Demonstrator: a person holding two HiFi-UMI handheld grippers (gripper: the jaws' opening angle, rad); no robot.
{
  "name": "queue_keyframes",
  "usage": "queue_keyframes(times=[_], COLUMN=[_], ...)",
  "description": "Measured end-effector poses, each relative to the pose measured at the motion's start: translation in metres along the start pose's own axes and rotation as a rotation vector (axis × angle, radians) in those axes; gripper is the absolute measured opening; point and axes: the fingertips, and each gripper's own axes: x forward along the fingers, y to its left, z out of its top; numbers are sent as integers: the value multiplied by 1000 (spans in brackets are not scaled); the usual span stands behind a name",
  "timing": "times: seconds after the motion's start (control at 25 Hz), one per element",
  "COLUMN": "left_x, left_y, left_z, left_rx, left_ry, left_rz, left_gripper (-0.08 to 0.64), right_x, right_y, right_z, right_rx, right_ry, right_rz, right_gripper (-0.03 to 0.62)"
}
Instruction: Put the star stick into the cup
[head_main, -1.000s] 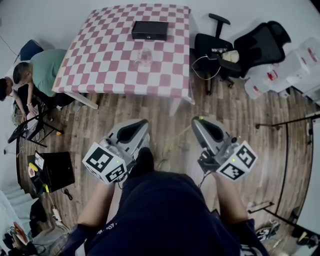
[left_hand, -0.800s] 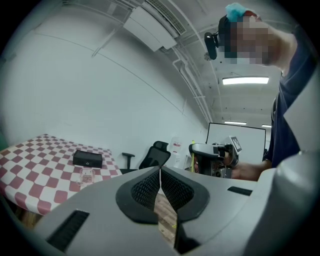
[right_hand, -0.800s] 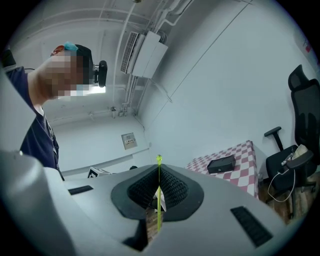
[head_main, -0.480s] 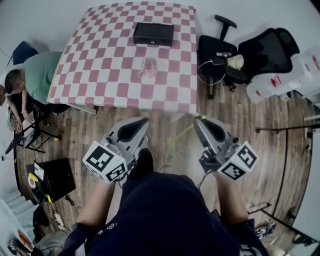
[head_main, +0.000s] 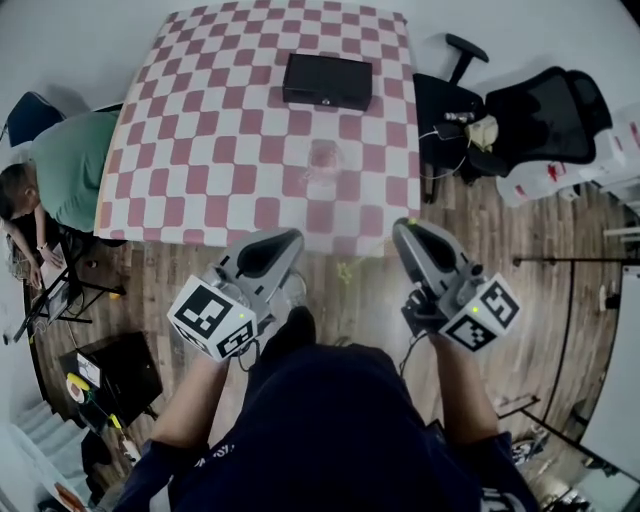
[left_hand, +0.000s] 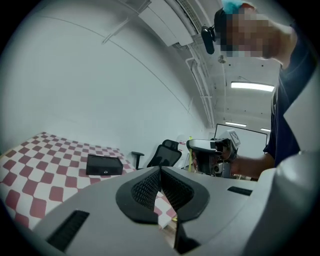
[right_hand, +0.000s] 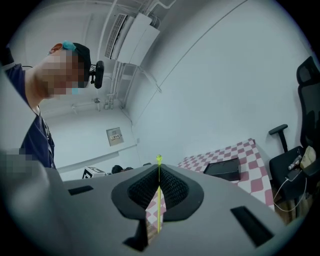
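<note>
Yellow-green star stick (right_hand: 159, 202) is pinched in the right claw (right_hand: 159, 169). Its jaws are closed tight on the shaft w/ the star tip poking out past the pads. Left claw (left_hand: 160, 172) is closed too, pads meeting, nothing btwn them. In head view both claws hang over the wood floor (head_main: 190, 275), just short of the tabletop (head_main: 200, 150) edge. Clear cup (head_main: 325, 160) stands on the pink-white check cloth at approx 12 o'clock from them. Black box (head_main: 327, 81) sits at the cup's 12, apart.

One cup (head_main: 325, 160), one box (head_main: 327, 81), two chairs (head_main: 440, 105) (head_main: 548, 100)
</note>
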Motion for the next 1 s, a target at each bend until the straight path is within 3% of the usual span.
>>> queue_keyframes(times=[0.2, 0.48, 1.0], left_x=[1, 2, 41], left_y=[41, 63, 87], left_z=[12, 8, -12], left_rx=[-1, -29, -81], left_ry=[-2, 9, 88], left_rz=[-9, -2, 84], left_gripper=[37, 37, 35], right_x=[41, 68, 117], right_y=[-7, -17, -103], right_z=[12, 19, 36], right_rx=[-25, -46, 10], right_ry=[-3, 6, -26], right_rz=[-16, -32, -3], right_gripper=[17, 17, 17])
